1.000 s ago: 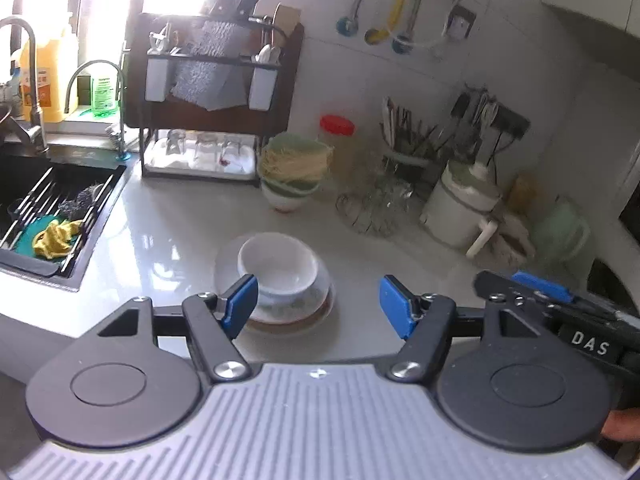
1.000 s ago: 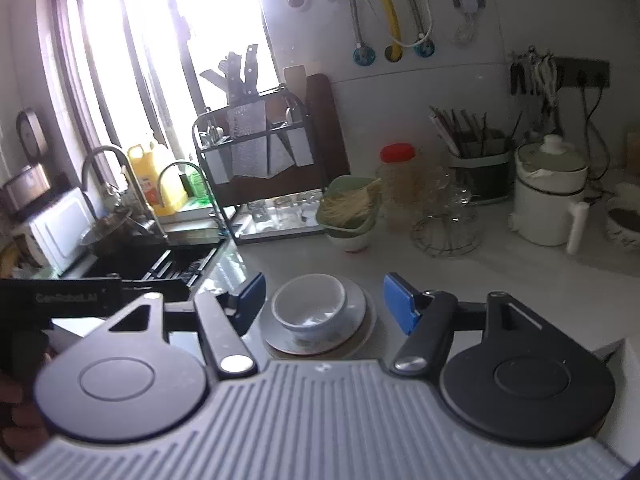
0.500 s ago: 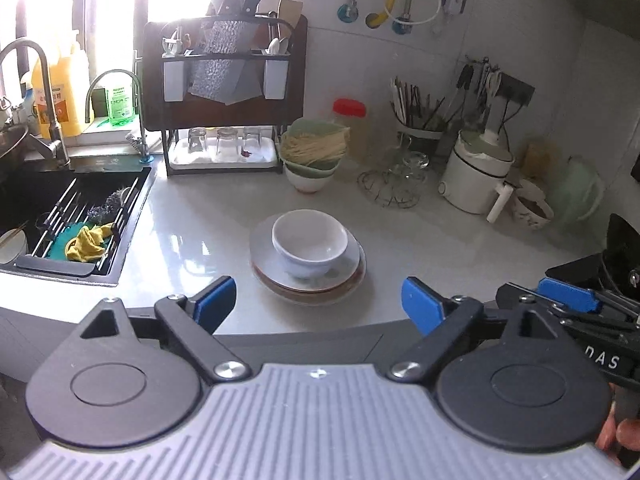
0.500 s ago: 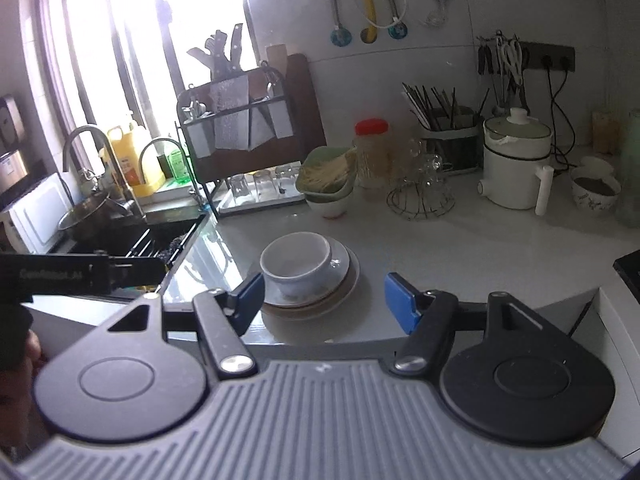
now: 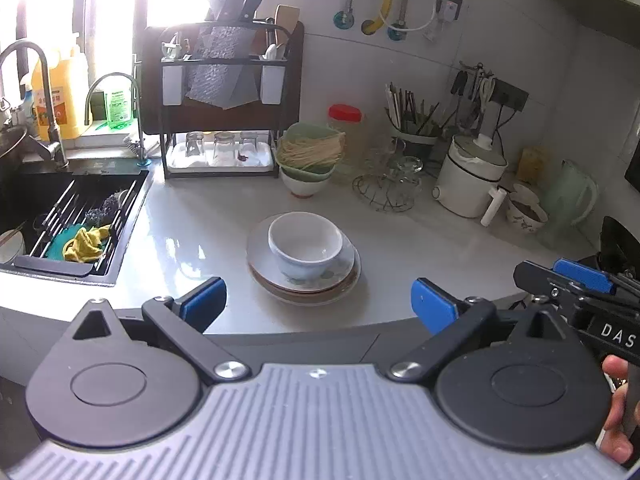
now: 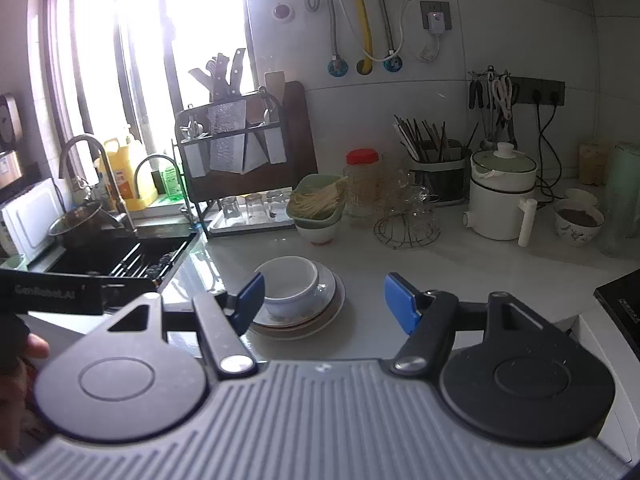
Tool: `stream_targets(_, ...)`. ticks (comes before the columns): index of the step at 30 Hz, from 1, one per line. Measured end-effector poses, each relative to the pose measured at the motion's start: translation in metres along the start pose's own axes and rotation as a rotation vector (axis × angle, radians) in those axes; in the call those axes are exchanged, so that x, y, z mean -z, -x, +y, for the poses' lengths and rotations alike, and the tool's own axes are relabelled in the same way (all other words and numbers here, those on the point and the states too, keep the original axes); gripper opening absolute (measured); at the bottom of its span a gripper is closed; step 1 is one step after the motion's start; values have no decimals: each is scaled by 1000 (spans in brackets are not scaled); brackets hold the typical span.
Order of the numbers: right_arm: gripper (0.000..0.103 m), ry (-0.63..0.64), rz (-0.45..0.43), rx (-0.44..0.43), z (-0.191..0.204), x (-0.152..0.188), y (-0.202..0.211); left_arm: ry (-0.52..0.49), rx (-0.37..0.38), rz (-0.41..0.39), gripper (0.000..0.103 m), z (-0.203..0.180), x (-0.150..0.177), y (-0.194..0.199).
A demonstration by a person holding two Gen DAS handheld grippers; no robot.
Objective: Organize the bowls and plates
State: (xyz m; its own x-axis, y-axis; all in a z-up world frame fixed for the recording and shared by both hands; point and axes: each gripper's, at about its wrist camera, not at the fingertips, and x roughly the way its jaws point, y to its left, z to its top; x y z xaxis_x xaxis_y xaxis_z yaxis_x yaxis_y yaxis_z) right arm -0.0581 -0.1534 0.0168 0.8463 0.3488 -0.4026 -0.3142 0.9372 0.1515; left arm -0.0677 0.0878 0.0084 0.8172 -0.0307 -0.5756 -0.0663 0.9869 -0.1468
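From the left wrist camera, the left gripper [image 5: 318,304] is hanging over the near edge of the counter [image 5: 420,248], and its jaws have just been spreading apart, now standing wide with nothing between them. Straight ahead, a white bowl [image 5: 306,244] is sitting upright on a stack of plates [image 5: 304,280] in the middle of the counter, clear of both blue pads. Further back, a green bowl of noodles [image 5: 310,152] is resting on a second white bowl, just beside the dish rack [image 5: 224,96]. The sink [image 5: 72,216] is lying off to the left with a yellow cloth [image 5: 86,240] in it. At the right edge, the right gripper [image 5: 580,276] is poking into view, a hand's fingers [image 5: 616,408] wrapped around its handle.

Switching to the right wrist camera, the right gripper [image 6: 324,300] is pointing at the same stack, and its jaws have been easing a little wider too, standing released with nothing gripped. The white bowl [image 6: 290,284] is showing just past the left pad, sitting on the stack of plates [image 6: 316,312], untouched. A white pot [image 6: 500,200] and a chopstick holder [image 6: 436,176] are standing along the back wall. On the left, part of the left gripper [image 6: 56,292] is crossing the picture, too little of it showing here to read its jaws.
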Motion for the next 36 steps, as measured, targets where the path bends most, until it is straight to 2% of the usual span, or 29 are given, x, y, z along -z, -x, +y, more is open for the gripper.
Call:
stream_targets(1, 86, -11, 2, -7, -2, -1, -1, -4, 0, -3, 100, -2, -1, 0)
stream_targets(4, 103, -35, -19, 4, -8, -2, 0, -12, -5, -4, 101, -6, -2, -1)
stream_targets(8, 103, -44, -41, 18, -11, -2, 3, -37, -28, -9, 101, -12, -1, -1)
stream_targets(16, 103, -46, -15, -11, -13, 1, 1, -34, -31, -3, 101, -13, -1, -2)
stream_targets(36, 103, -52, 8, -22, -9, 7, -2, -36, -48, 9, 100, -14, 4, -9)
